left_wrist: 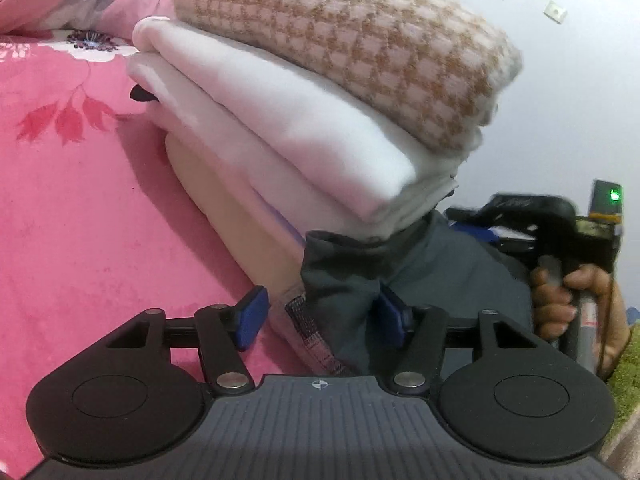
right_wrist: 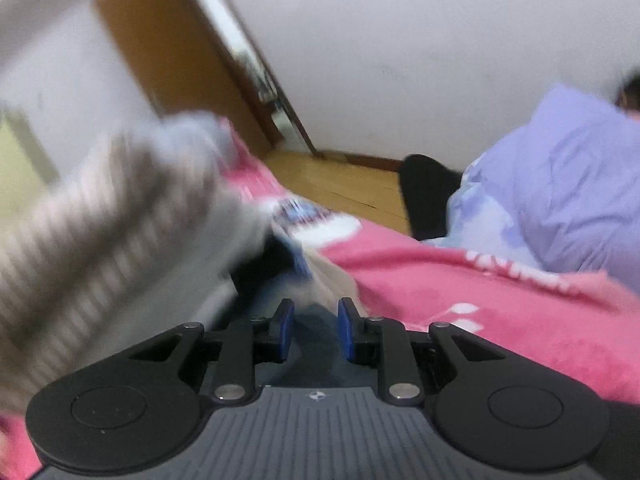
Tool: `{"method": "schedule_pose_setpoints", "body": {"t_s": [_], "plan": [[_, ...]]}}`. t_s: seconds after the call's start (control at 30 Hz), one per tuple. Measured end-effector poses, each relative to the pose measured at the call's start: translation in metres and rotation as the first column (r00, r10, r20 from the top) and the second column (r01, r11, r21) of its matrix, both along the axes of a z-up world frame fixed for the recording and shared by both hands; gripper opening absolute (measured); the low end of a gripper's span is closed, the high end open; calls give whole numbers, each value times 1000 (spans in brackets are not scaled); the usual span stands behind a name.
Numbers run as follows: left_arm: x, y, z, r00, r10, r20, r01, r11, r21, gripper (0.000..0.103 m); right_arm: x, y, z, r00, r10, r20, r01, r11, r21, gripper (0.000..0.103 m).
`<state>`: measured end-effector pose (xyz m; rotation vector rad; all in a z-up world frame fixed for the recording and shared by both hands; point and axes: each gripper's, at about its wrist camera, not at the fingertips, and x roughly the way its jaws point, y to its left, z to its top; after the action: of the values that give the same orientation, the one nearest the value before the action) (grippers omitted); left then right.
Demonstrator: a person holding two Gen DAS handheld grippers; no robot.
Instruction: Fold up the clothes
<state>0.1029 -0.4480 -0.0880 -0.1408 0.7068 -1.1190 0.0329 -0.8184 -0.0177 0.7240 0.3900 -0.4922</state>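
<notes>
A stack of folded clothes lies on the pink floral bedcover (left_wrist: 80, 220). On top is a tan-and-white houndstooth knit (left_wrist: 340, 40), under it a white garment (left_wrist: 280, 120), then a pale pink one (left_wrist: 240, 220), and a dark grey garment (left_wrist: 352, 280) at the bottom. My left gripper (left_wrist: 323, 314) is open at the stack's near edge, straddling the grey cloth and a pink hem (left_wrist: 308, 336). My right gripper (right_wrist: 316, 326) is shut on dark grey cloth (right_wrist: 316, 320). The stack (right_wrist: 100, 232) is blurred at its left.
A hand (left_wrist: 568, 300) holds the other gripper's handle at the right of the left wrist view. A person in a lilac top (right_wrist: 560, 184) is beside the bed. Wooden floor (right_wrist: 340, 184), a door (right_wrist: 172, 60) and a white wall lie beyond. A green rug (left_wrist: 628, 368) shows at the edge.
</notes>
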Motion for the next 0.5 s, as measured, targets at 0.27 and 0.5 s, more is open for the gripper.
{"method": "schedule_pose_setpoints", "body": {"t_s": [0.27, 0.5], "plan": [[4, 23, 20, 997, 70, 44, -69, 997, -24, 60, -172, 20, 46, 952, -223, 209, 250, 962, -113, 27], [-24, 27, 37, 985, 18, 171, -15, 1000, -23, 60, -208, 75, 14, 980, -145, 137, 165, 975, -152, 25]]}}
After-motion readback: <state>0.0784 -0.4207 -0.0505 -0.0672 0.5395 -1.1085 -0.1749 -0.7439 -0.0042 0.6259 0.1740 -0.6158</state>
